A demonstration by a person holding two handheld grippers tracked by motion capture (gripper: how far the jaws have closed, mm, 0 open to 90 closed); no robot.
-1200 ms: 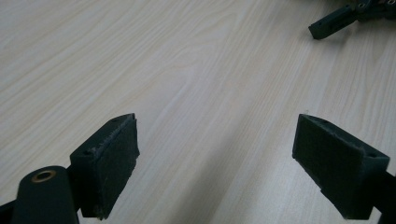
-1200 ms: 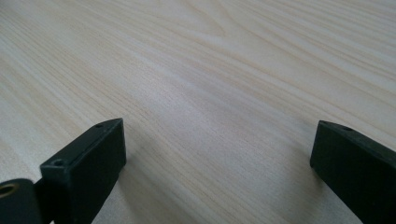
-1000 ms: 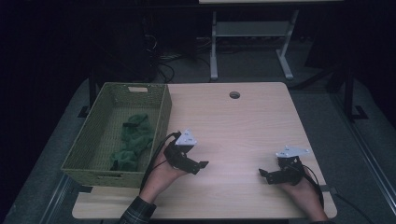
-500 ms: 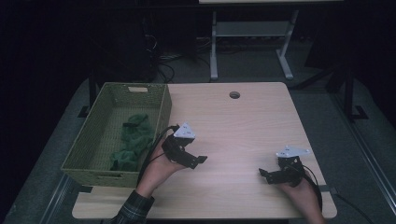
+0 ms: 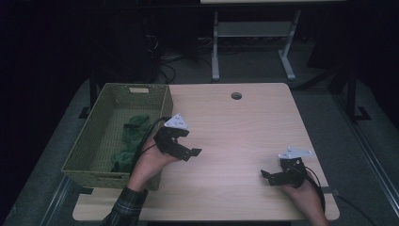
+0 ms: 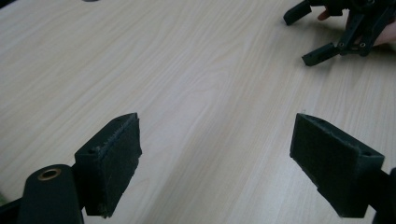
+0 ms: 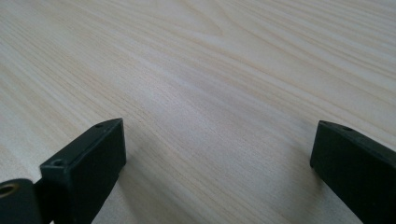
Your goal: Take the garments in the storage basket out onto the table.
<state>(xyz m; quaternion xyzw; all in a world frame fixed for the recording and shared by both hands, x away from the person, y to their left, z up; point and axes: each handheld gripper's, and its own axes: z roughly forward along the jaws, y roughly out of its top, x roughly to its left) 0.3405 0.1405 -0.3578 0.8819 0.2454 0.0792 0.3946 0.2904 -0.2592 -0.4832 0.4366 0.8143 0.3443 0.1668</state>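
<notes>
- The left gripper (image 5: pixel 184 147) hangs over the table (image 5: pixel 235 136) just beside the basket (image 5: pixel 162 101), jaws spread wide and holding nothing; in the left gripper view both pads (image 6: pixel 119 161) have bare wood between them.
- The right gripper (image 5: pixel 273 177) rests low at about 5 o'clock on the tabletop, jaws also wide apart and empty; the right gripper view has plain wood grain between its jaws.
- The green cloth (image 5: pixel 129 141) lies bunched inside the basket, at about 9 o'clock from the left gripper and close to it, with the basket wall between them.
- Judged from this, the work is at its start: the cloth is not yet gripped and the left gripper points away from it, toward the table's middle.
- The next move calls for the left hand (image 5: pixel 150 162) to turn toward 9 o'clock, lift over the rim and come down on a raised fold of the cloth.
- In the way: the tall woven wall of the basket, and the gripper's own cable (image 5: pixel 148 129) that loops across the rim and could snag.
- Farther off, a round hole (image 5: pixel 236 95) sits at 12 o'clock on the table; it is well apart from both grippers and no hindrance.
</notes>
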